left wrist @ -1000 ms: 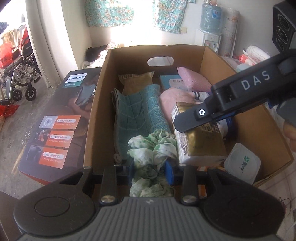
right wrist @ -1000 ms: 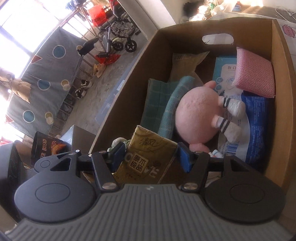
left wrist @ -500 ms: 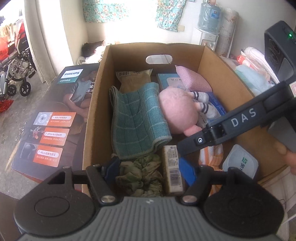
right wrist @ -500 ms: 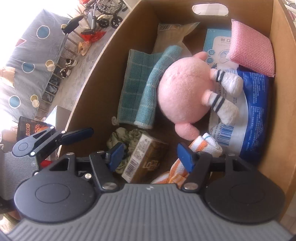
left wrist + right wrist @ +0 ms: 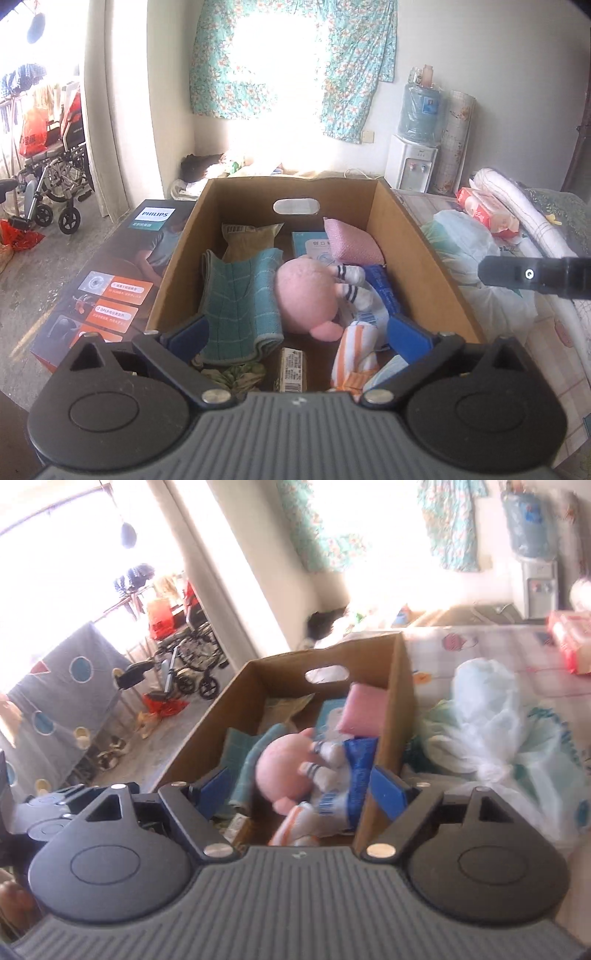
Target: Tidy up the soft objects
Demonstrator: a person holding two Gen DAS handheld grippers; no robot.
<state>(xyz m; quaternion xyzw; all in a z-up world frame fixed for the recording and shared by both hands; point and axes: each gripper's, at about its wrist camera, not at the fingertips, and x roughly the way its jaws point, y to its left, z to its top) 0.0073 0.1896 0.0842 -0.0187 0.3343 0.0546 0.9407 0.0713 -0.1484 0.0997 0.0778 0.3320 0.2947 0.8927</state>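
Note:
An open cardboard box (image 5: 176,275) holds a teal towel (image 5: 240,295), a pink plush toy (image 5: 304,295), a pink sponge pad (image 5: 351,242) and a blue packet (image 5: 384,291). At its near end lie a green-and-white cloth (image 5: 236,374), a gold tissue pack (image 5: 293,369) and an orange striped sock (image 5: 351,354). My left gripper (image 5: 299,336) hovers over that near end, jaws opening wide, nothing between the pads. My right gripper (image 5: 300,792) is back from the box (image 5: 221,731), jaws opening and empty. One right fingertip (image 5: 532,275) shows at the right.
A printed appliance carton (image 5: 110,280) lies against the box's left side. A crumpled plastic bag (image 5: 491,731) and a red tissue box (image 5: 484,212) sit on the patterned surface to the right. A wheelchair (image 5: 51,177) and a water dispenser (image 5: 415,162) stand farther back.
The left gripper let go of the green-and-white cloth and the right let go of the gold tissue pack; both lie in the box. Both grippers opened, rose and drew back, the right swinging rightward.

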